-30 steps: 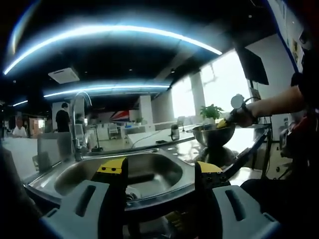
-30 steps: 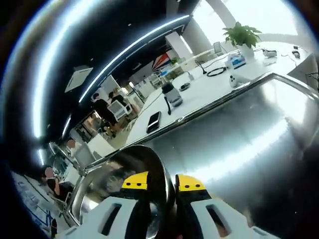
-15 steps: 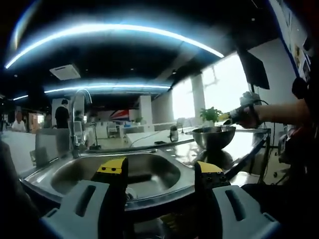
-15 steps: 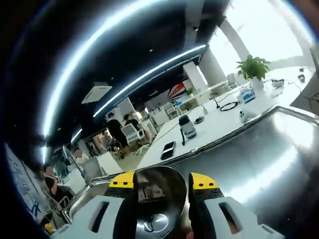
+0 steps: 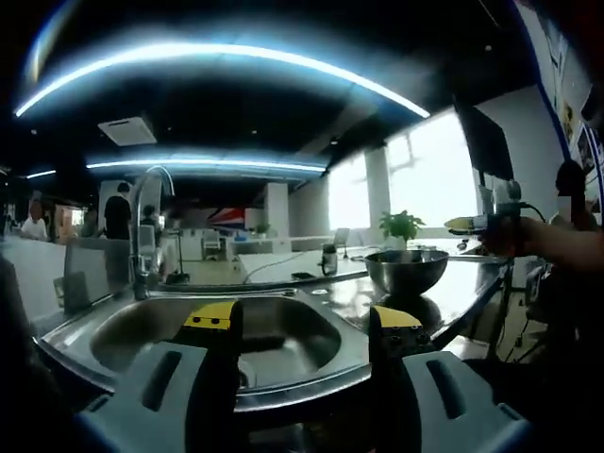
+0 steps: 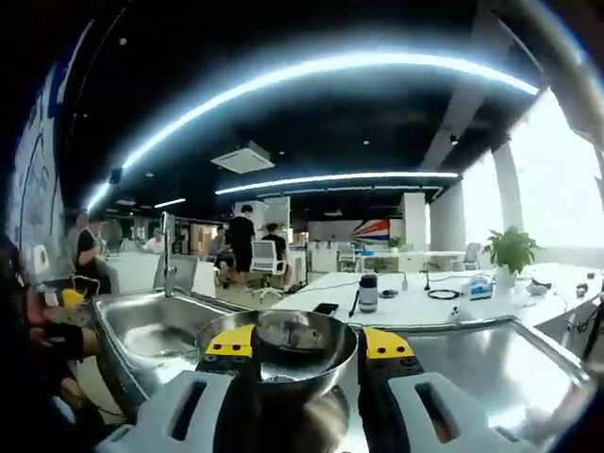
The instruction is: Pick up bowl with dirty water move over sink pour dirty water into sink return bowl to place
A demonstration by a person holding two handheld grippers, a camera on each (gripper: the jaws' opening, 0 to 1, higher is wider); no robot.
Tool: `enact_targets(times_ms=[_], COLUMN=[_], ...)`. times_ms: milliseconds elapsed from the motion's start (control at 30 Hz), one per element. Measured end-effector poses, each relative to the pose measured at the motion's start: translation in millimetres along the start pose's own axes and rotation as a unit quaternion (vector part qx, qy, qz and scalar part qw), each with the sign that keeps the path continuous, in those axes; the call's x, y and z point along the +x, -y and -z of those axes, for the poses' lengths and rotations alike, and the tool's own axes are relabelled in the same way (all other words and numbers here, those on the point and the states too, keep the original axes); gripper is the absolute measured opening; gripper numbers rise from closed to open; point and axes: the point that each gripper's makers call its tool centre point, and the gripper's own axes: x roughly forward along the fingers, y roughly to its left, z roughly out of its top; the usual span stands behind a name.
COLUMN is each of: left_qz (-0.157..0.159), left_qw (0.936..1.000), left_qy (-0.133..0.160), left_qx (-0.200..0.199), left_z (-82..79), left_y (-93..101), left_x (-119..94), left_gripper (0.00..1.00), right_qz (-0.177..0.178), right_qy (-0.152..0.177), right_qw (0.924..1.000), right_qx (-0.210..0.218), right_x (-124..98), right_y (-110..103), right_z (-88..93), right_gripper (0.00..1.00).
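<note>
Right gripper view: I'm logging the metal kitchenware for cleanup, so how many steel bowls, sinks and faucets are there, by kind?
Steel bowl: 1, upright on the drainboard between the right claw's open jaws
Sink: 1
Faucet: 1
Total: 3

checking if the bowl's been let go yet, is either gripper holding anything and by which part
Nothing is held. The round steel bowl stands alone on the steel counter, with the right gripper off to its side. The left gripper is open over the steel sink.
</note>
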Motion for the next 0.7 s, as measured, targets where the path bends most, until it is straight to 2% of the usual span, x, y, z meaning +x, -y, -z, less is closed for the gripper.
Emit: enact_targets(times_ms=[67,200,267,367,500,700], left_qz=[-0.002,-0.008,-0.013,-0.017,-0.018,-0.009], left_qw=[1.0000,0.9999,0.9999,0.9999,0.9998,0.9999], left_qy=[0.001,-0.002,-0.002,-0.001,0.004,0.005], left_qx=[0.000,0.006,0.003,0.001,0.004,0.008], left_z=[-2.7,-3.2,-3.8,-6.8,-14.6,-18.7], left_y=[-1.7,-5.2,-7.9,-9.9,-9.2,-5.7], left_x=[1.9,4.4,5.9,7.9,9.7,10.5], left_gripper=[0.53,0.53,0.53,0.53,0.54,0.55], right_qz=[-0.002,-0.014,-0.017,-0.028,-0.030,-0.031], right_qy=[-0.002,-0.006,-0.005,-0.007,-0.008,-0.011], right_qw=[1.0000,0.9983,0.9981,0.9988,0.9987,0.9992], right_qx=[0.008,-0.056,-0.059,-0.040,-0.040,-0.024], right_x=[-5.6,-16.5,-20.5,-25.8,-36.6,-51.3], right_y=[2.1,-5.7,-8.5,-11.4,-7.3,-3.1], right_z=[1.6,-1.5,-3.3,-3.1,-2.3,3.7], right_gripper=[0.36,0.43,0.48,0.54,0.71,0.82])
